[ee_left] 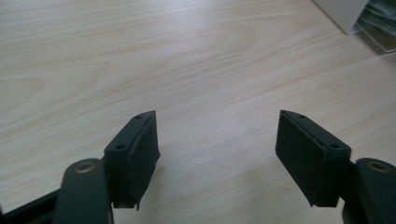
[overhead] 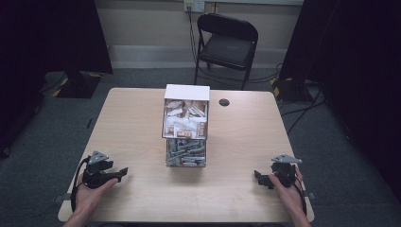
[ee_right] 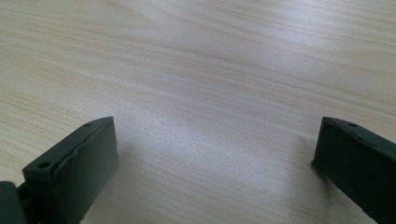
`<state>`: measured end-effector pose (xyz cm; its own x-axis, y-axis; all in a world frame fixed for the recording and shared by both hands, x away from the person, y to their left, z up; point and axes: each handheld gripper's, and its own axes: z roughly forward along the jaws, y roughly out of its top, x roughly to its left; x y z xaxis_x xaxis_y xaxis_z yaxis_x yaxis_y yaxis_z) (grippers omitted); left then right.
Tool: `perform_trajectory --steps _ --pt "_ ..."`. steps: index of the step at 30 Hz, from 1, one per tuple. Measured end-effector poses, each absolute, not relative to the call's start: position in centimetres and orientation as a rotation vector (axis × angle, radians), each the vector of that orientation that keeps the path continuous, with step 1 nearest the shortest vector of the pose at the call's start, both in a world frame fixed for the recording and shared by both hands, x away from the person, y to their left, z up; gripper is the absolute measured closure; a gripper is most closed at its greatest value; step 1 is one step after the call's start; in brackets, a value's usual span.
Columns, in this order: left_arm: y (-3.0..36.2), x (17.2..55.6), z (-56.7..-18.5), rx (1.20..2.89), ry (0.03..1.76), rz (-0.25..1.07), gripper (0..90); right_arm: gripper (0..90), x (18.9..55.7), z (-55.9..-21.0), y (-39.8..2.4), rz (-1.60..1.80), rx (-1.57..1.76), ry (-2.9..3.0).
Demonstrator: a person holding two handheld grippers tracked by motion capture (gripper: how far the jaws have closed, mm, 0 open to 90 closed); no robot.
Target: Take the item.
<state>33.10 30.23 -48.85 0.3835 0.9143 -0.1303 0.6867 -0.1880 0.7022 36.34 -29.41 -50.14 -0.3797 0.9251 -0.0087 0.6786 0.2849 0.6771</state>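
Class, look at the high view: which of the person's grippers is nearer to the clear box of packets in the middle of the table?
Left. The left gripper lies just left of the clear box; the right gripper sits farther off, to its right.

The high view is dim and soft — the room around the table (overhead: 142,123) falls to near black at both sides, while the tabletop is evenly lit from above. The box (overhead: 186,125) at the table's centre casts only a faint shadow toward the near edge. In the gripper views the wood is bright, with a pale sheen across the far part — the black pads (ee_left: 140,158) nearest the lens are slightly blurred.
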Motion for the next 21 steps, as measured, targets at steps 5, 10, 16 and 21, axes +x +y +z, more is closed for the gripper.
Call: perform_trajectory --steps 5,10,16,21 --pt "29.5 32.9 -48.3 1.934 1.335 0.395 33.6 0.0 36.3 -50.1 -29.4 0.835 1.442 2.159" --pt "29.0 32.6 -47.7 1.945 1.28 0.411 36.2 0.0 36.3 -50.1 -29.4 0.835 1.442 2.159" --pt "28.4 32.3 -46.9 1.935 1.228 0.402 39.9 0.0 36.3 -50.1 -29.4 0.835 1.442 2.159" --pt "27.9 31.7 -46.0 1.916 1.182 0.362 43.8 0.0 36.3 -50.1 -29.4 0.834 1.442 2.159"
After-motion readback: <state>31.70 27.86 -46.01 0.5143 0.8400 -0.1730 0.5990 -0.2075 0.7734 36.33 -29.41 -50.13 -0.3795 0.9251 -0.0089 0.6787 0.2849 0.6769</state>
